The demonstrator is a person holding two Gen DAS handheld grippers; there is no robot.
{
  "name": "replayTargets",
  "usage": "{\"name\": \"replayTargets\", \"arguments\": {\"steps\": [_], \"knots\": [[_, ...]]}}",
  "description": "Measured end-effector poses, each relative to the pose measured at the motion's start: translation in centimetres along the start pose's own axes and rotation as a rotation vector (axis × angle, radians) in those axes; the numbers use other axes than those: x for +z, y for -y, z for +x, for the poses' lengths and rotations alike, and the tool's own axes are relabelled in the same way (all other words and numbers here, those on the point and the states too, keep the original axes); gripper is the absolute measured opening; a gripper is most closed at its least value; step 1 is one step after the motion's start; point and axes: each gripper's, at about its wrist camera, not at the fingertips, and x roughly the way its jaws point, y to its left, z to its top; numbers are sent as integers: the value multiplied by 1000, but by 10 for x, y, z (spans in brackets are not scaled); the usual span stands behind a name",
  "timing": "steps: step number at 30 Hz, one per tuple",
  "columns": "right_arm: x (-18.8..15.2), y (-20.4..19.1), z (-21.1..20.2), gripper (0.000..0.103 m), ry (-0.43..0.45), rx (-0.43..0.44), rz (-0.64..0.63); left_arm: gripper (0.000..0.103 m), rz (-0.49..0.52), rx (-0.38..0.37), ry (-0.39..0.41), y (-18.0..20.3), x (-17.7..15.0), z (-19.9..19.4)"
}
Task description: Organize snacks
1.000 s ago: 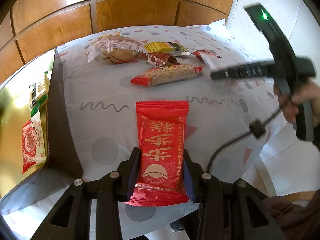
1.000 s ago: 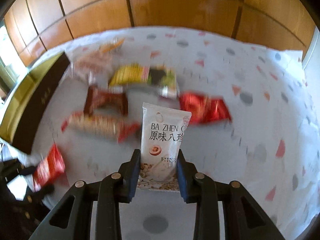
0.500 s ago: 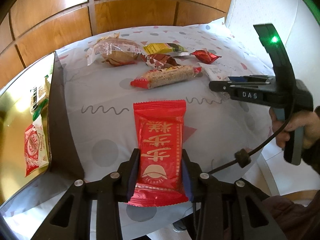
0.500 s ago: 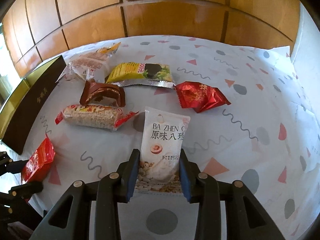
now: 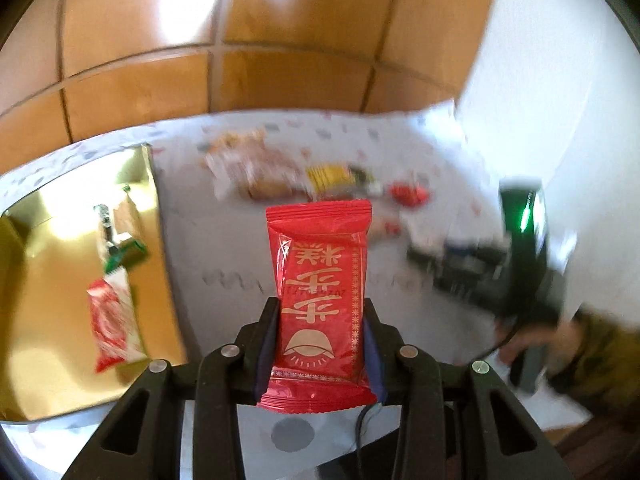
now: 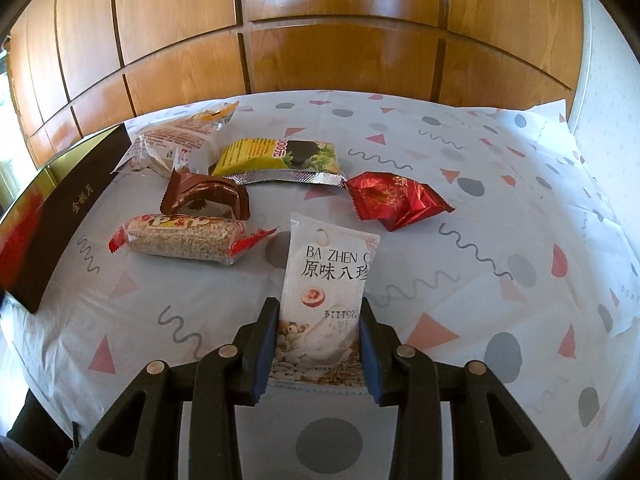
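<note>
My left gripper [image 5: 320,306] is shut on a red snack packet with gold print [image 5: 320,272], gripping its lower half and holding it up off the table. To its left lies the open golden box [image 5: 52,280], with a red-and-white packet [image 5: 112,328] and a green-edged one [image 5: 120,256] inside. My right gripper [image 6: 320,308] is shut on the lower part of a white packet printed "BA ZHEN" [image 6: 328,276], with a pad against each side. The packet's top end points toward the other snacks.
Loose on the patterned tablecloth [image 6: 500,220] lie a rice bar [image 6: 184,236], a brown wrapper [image 6: 204,196], a yellow-green packet [image 6: 280,156], a red foil packet [image 6: 392,200] and a clear bread bag [image 6: 180,136]. The box's dark wall [image 6: 64,212] is at the left. Wood panelling stands behind.
My left gripper has lifted the red packet off the cloth and the golden box shows more fully. The right gripper's view has steadied, with the white packet still between its jaws.
</note>
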Motion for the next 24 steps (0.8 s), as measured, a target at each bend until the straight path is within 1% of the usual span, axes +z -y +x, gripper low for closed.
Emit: {"name": "replayTargets", "arguments": {"steps": [2, 4, 5, 6, 8, 10, 11, 14, 18, 19, 21, 24], "knots": [[0, 0, 0, 38, 0, -1, -1, 38, -59, 7, 40, -14, 14, -12], [0, 0, 0, 38, -1, -3, -1, 38, -115, 67, 70, -34, 30, -19], [0, -1, 0, 38, 0, -4, 0, 38, -138, 93, 71, -44, 36, -19], [0, -1, 0, 38, 0, -4, 1, 38, -170, 134, 71, -58, 43, -18], [0, -1, 0, 38, 0, -5, 1, 38, -214, 197, 57, -80, 52, -13], [0, -1, 0, 38, 0, -4, 2, 38, -268, 240, 40, -106, 59, -5], [0, 0, 0, 38, 0, -4, 3, 38, -304, 270, 23, -122, 64, 3], [1, -1, 0, 38, -3, -6, 2, 38, -371, 343, -19, -153, 70, 21], [1, -1, 1, 38, -5, -7, 3, 39, -418, 413, -53, -187, 78, 39], [1, -1, 1, 38, -5, -7, 3, 40, -419, 419, -62, -191, 80, 43], [1, -1, 1, 38, -5, -7, 4, 42, -419, 457, -74, -197, 82, 49], [1, -1, 1, 38, -3, -7, 6, 44, -419, 469, -67, -194, 79, 47]]}}
